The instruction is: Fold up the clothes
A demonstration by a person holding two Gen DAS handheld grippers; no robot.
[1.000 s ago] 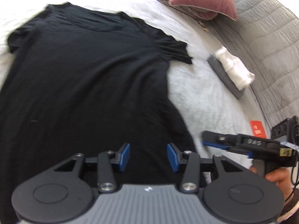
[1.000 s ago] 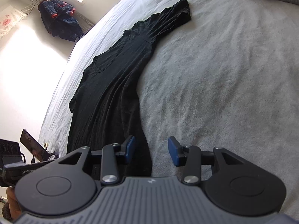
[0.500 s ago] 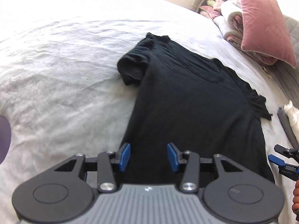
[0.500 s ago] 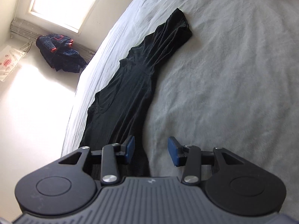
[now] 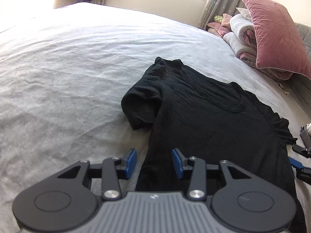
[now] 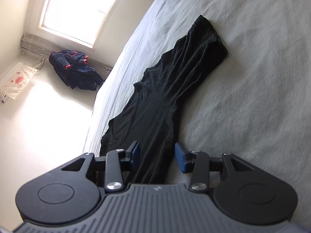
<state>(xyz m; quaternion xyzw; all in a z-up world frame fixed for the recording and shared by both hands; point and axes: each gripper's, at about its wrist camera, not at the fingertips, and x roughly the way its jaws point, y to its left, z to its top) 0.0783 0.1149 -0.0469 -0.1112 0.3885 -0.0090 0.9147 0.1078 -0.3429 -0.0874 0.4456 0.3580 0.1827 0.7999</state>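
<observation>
**Both tongs spread over a black shirt on the bed**

In my left wrist view, the left half of the frame is pale, wrinkled bedsheet. At bottom centre my left gripper has its blue pads wide apart, holding nothing. The left pad sits over bare sheet and the right pad over dark cloth, so the shirt's side edge runs up between them. The black shirt lies flat from the lower centre to the centre right of the frame. One short sleeve is bunched just left of centre, and the neckline curves at centre right. At the upper right a pink pillow leans on a rolled duvet. At the far right edge, low in the frame, I see part of the other gripper, just beside the shirt's far edge.

In my right wrist view, a bright window fills the upper left, with a dark jacket heaped below it. The shirt runs as a narrow dark band from bottom centre toward the upper right. My right gripper at bottom centre is spread too, pinching nothing, with dark cloth showing between its pads. Plain sheet fills the right of the frame.
</observation>
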